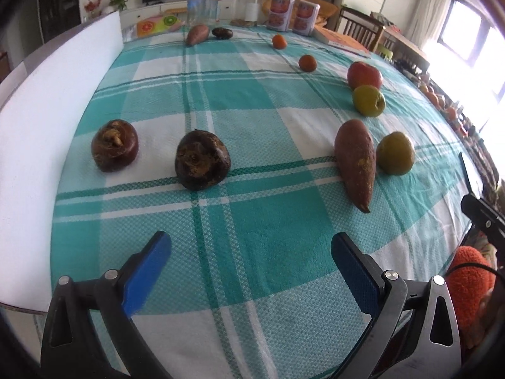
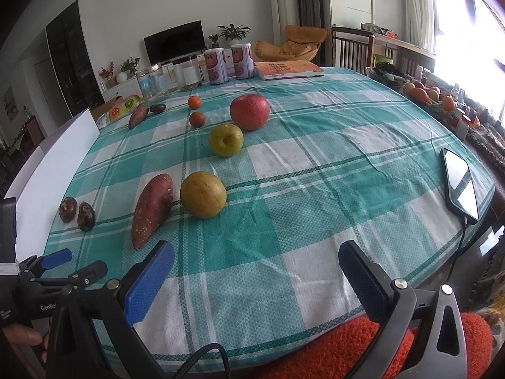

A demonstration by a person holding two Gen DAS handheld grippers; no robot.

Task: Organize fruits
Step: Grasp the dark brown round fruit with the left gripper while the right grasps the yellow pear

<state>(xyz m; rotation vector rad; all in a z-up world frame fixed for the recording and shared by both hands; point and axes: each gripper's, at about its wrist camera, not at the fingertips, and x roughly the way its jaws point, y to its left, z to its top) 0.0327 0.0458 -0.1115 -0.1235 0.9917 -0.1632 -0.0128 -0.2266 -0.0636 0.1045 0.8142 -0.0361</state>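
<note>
Both grippers hang low over the near edge of the table, jaws spread wide, nothing btwn the blue pads. Left gripper (image 1: pixel 251 262) sits over bare teal-and-white checked tablecloth (image 1: pixel 252 120); right gripper (image 2: pixel 255 271) likewise, closer to the table's front edge, w/ an orange fuzzy sleeve (image 2: pixel 341 347) under it.

Produce is spread across the cloth. Nearest the left side: two dark brown water chestnuts (image 1: pixel 114 145) (image 1: pixel 202 159), side by side but apart, next to a white foam board (image 1: pixel 47 120). Right of those, a big sweet potato (image 1: pixel 356 162) lies pointing toward the front, w/ a yellow-green fruit (image 1: pixel 395 153) just beside it, looks touching or nearly. Further back, a second green fruit (image 1: pixel 368 100) right in front of a red apple (image 1: pixel 364 74). Then two small oranges (image 1: pixel 307 63) (image 1: pixel 279 41), apart. At the far end, a smaller sweet potato (image 1: pixel 197 34) w/ a third chestnut (image 1: pixel 222 33) beside it.

A phone (image 2: pixel 460 186) lies at the right edge, screen lit, cable plugged in. Jars, two tins and a book stand at the back.
</note>
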